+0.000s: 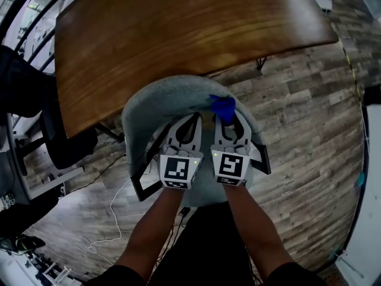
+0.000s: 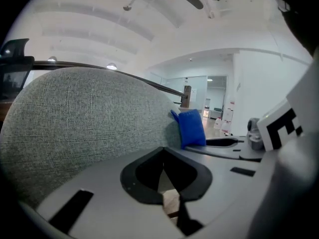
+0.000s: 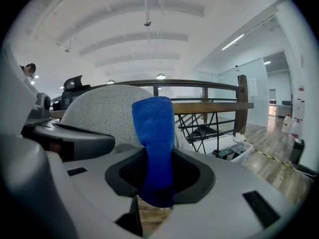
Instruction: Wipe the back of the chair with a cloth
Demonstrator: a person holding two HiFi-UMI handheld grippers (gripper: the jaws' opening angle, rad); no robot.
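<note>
Head view: right gripper (image 1: pixel 230 123) is clamping a blue cloth (image 1: pixel 224 107) at the grey chair back (image 1: pixel 152 103) rim; left gripper (image 1: pixel 190 124) is hovering closed, empty. Fabric drag could tug the cloth loose.

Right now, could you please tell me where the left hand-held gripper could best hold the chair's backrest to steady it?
Probably the top rim of the grey fabric backrest, left of the blue cloth, coming down from above. Its broad curved face offers nothing to pinch; only the rim looks thin enough. The left hand-held gripper is shut, so open it first.
</note>
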